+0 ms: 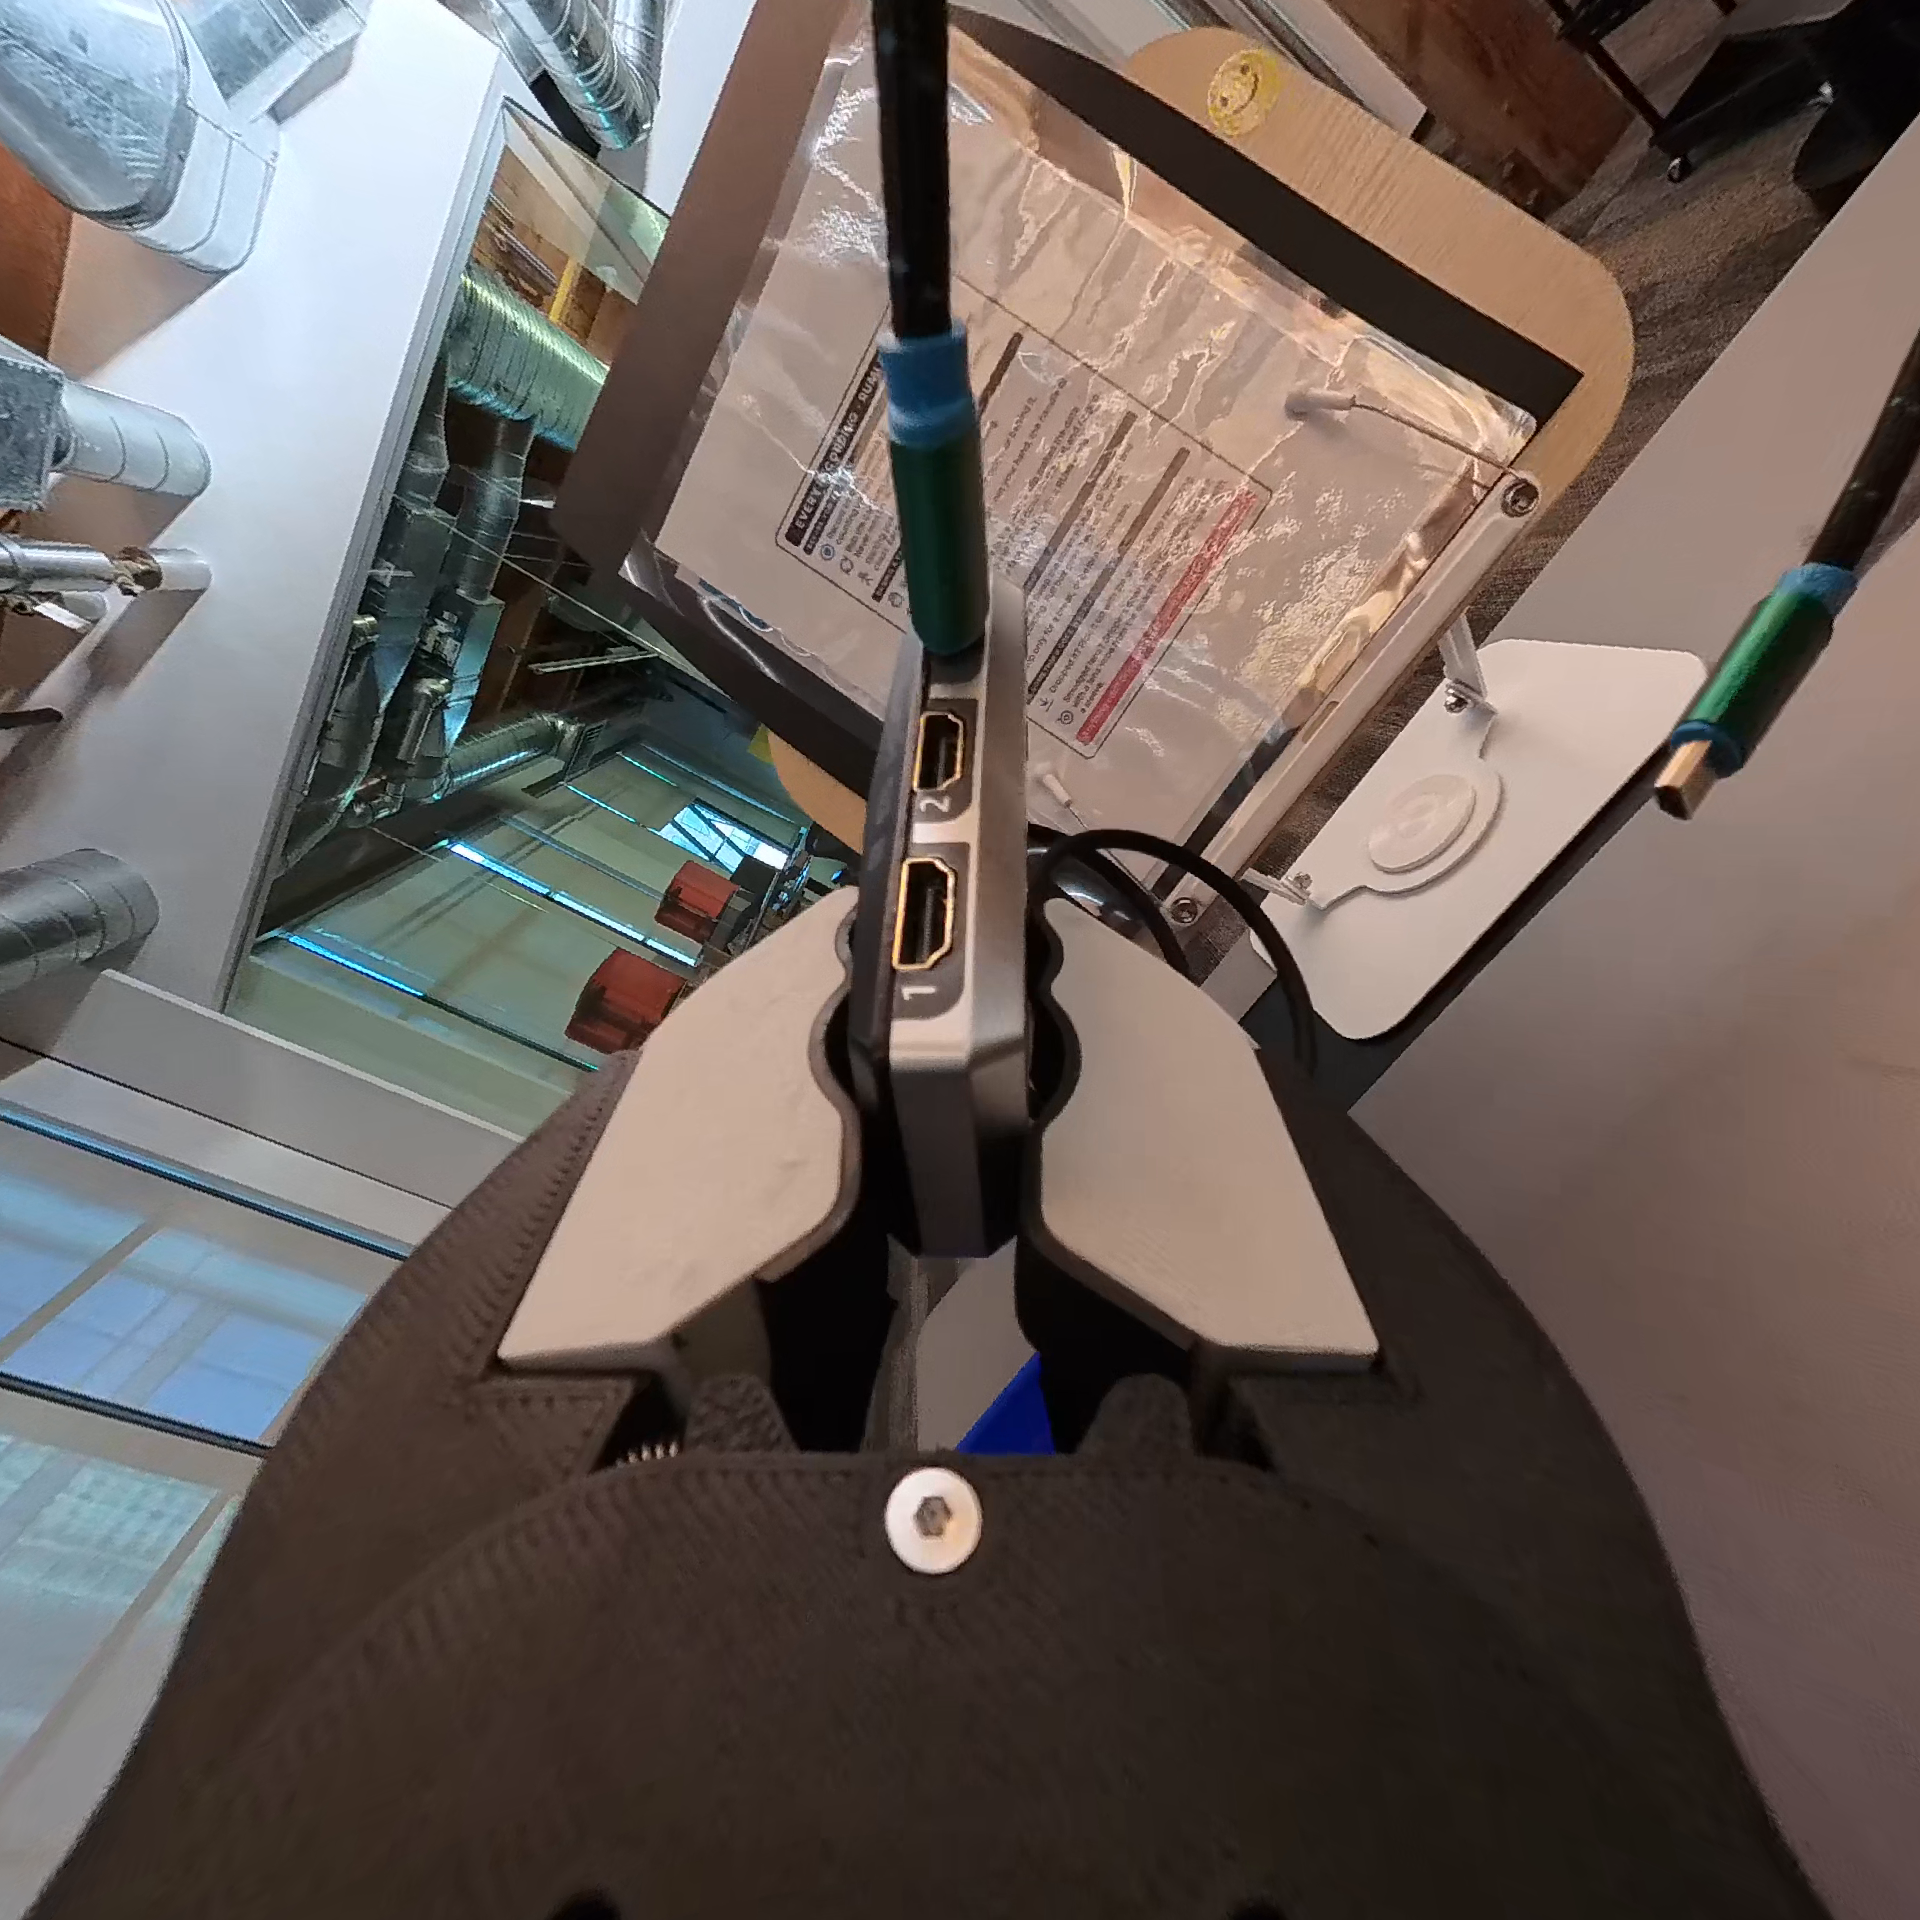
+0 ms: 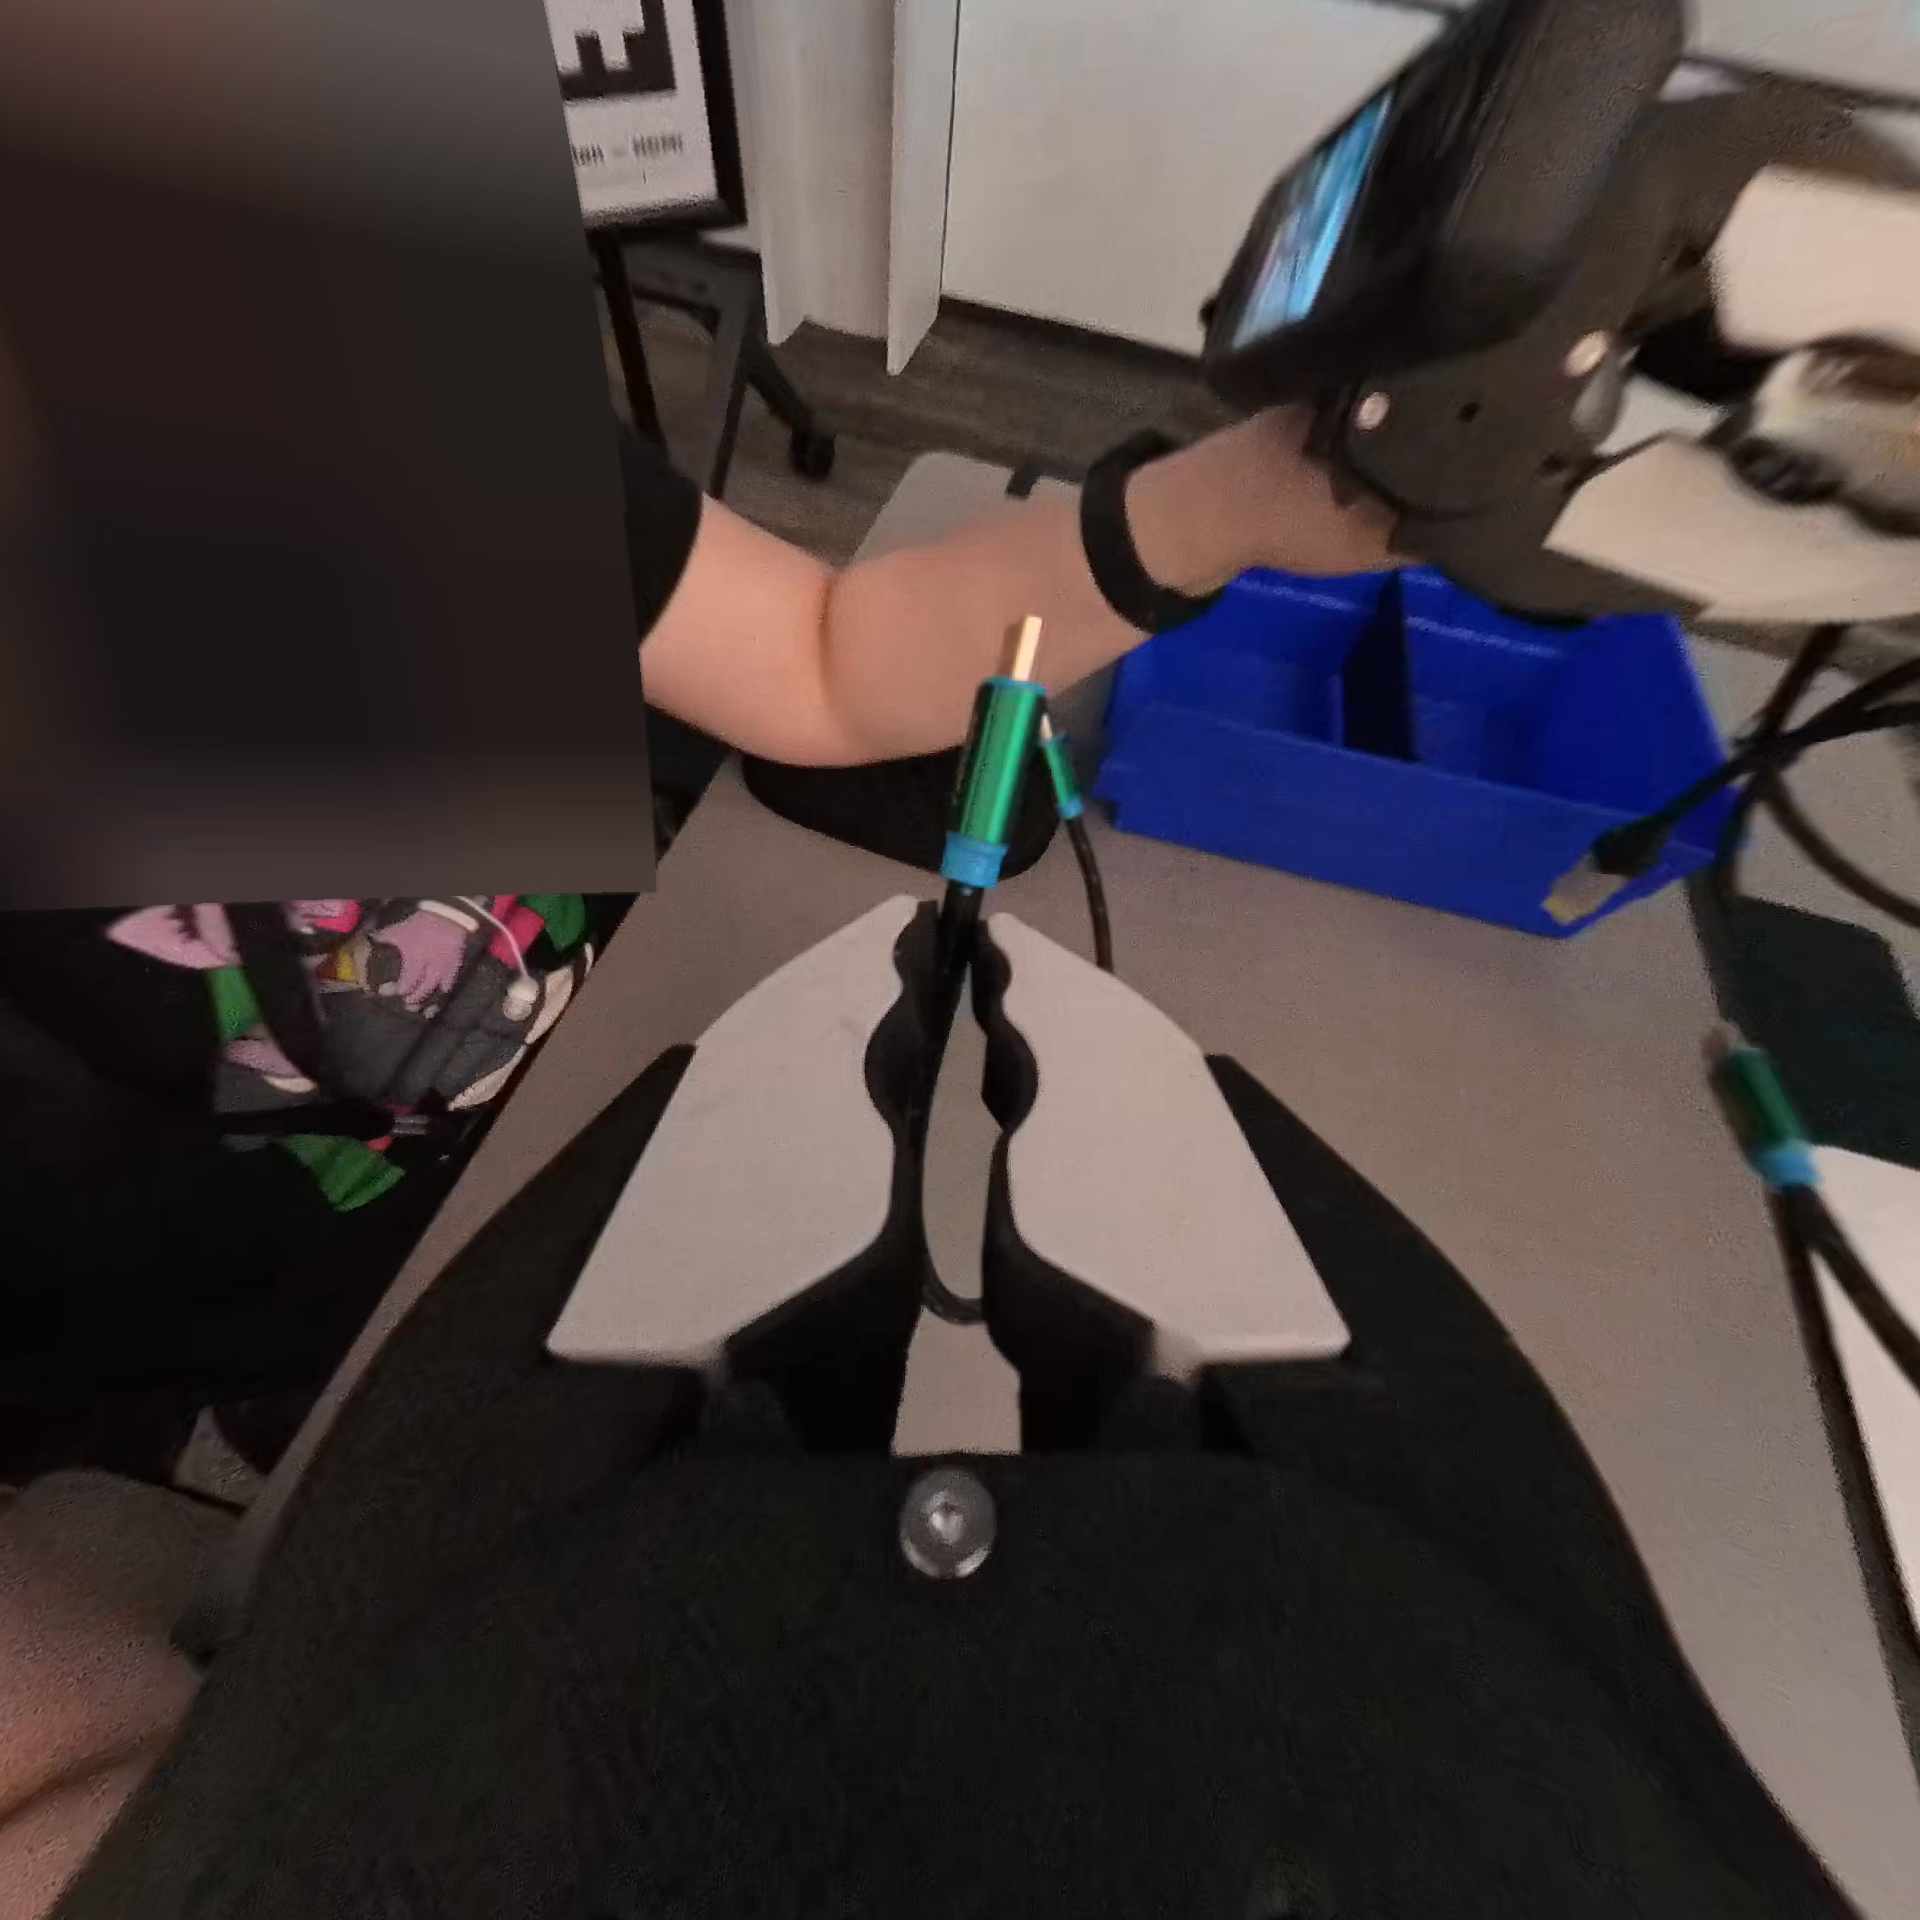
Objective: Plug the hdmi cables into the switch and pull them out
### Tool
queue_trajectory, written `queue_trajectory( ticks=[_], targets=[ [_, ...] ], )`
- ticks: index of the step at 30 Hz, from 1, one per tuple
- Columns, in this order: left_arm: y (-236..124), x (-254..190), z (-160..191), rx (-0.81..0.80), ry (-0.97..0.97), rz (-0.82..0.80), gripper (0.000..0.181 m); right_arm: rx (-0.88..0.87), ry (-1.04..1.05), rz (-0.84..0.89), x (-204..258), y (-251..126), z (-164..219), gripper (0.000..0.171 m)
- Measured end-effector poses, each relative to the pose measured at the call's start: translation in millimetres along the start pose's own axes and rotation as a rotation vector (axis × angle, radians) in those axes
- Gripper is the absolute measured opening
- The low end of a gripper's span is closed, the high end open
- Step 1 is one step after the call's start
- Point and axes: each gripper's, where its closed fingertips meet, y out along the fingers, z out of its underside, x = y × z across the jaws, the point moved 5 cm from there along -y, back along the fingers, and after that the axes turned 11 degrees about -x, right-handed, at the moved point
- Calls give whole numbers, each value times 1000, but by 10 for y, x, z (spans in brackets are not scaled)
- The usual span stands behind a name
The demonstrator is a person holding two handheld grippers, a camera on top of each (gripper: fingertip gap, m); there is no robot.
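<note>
The left gripper (image 1: 940, 1039) clamps the grey switch (image 1: 951, 997) edge-up, two ports bare and one green-shelled plug (image 1: 935, 540) seated at the far end. The right gripper (image 2: 951, 935) pinches a black cable just behind its green HDMI plug (image 2: 992, 769), gold tip free. This looks mid-insertion, though blur hides detail; next, the tip must square to an open port.

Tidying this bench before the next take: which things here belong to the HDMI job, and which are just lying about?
Job:
- switch, in left tongs
- plugged cable
- free cable, in right tongs
- spare cable

Lying about:
- blue bin
- laminated sheet
- colourful bag
</note>
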Motion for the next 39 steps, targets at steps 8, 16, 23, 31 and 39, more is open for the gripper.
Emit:
queue_trajectory(
  ticks=[8,16,23,31,39],
  targets=[
    [43,-88,-30,-1,15,18,26,28,-172,544,582,-1472,-293,6],
    [87,-221,-58,4,35,51,26,301,305,693,379,-2160,829,7],
    [101,-249,-57,6,37,61,26,471,779,409,24,-1945,1917,7],
    [98,-230,-47,8,36,59,26,481,1028,270,25,-1794,2193,21],
    [83,-223,-73,0,34,57,26,171,659,413,-8,-2037,1385,33]
  ],
)
